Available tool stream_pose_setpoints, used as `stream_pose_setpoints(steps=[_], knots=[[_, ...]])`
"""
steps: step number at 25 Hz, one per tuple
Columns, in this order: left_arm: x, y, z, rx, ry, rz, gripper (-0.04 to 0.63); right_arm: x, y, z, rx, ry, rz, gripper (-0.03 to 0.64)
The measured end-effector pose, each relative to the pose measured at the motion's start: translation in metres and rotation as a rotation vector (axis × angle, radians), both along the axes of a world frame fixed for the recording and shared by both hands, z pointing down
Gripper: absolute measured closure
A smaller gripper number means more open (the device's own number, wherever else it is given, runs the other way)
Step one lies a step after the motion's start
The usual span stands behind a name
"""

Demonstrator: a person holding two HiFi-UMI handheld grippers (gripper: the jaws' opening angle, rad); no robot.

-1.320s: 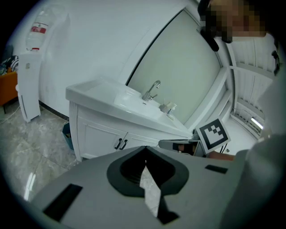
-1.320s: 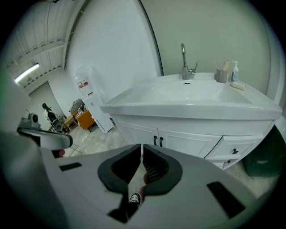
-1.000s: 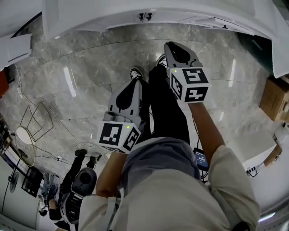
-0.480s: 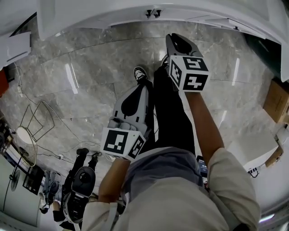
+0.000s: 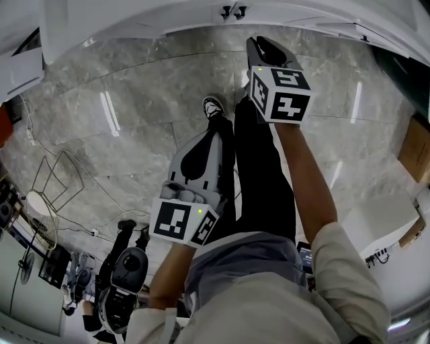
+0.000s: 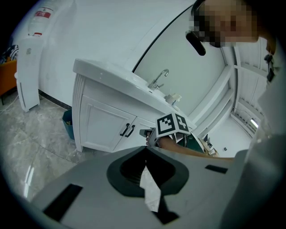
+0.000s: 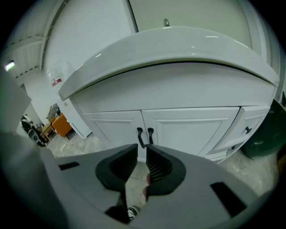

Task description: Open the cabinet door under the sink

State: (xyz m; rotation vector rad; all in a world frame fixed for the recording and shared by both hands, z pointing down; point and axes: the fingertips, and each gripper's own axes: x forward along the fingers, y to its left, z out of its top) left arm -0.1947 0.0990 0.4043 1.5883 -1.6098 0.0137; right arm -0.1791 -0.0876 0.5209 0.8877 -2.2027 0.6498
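1 faucet abv. cabinet door: left gripper view, not head's.

The grey stone floor is shining glossy. The white cabinet doors are looking smooth and painted, their dark handles matt. The tap is gleaming like polished metal.

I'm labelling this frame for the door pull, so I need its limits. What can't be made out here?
Cabinet interior: right gripper view, its shut doors hide it.
Sink basin: right gripper view, the countertop rim hides it; only the faucet tip shows.
Door fronts: head view, the top edge cuts them off around the handles.
Right-hand door: left gripper view, the right gripper partly covers it.
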Motion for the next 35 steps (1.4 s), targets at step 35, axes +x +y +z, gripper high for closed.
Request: stream_pose_setpoints(steps=[35], knots=[[-0.010,0.030,0.066,-0.096,0.020,-0.007,0.595,-0.039,-0.061,0.093,0.055,0.069,0.054,0.515]])
